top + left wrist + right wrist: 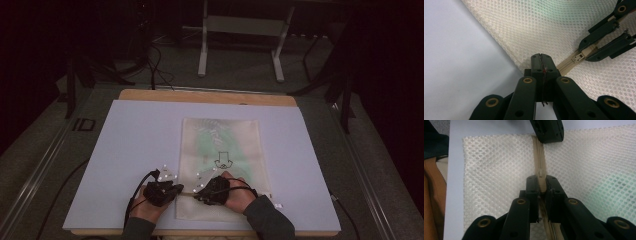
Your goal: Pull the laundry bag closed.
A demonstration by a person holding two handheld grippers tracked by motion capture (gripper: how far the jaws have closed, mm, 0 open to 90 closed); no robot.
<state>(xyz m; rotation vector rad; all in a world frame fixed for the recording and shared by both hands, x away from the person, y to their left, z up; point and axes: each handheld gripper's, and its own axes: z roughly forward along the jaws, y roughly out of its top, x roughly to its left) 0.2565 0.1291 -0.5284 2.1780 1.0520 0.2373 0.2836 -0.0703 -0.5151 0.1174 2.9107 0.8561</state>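
A cream mesh bag (220, 145) with a green item and a black drawing inside lies flat on the pale mat (130, 150). Its zipper (538, 152) runs across the near end. My left gripper (541, 57) is shut on the bag's edge where the zipper ends, at the bag's left side; from above, the left gripper (172, 189) sits on that edge. My right gripper (541, 180) is shut on the zipper pull (541, 173), a short way along the zipper. The left gripper view shows the right gripper (585, 53) clamped around the zipper pull (577, 59).
The mat lies on a wooden table (205, 96), with bare mat to the left and right of the bag. A metal frame (240, 35) and cables (155, 65) are on the dark floor beyond the table. The person's sleeves reach in from the near edge.
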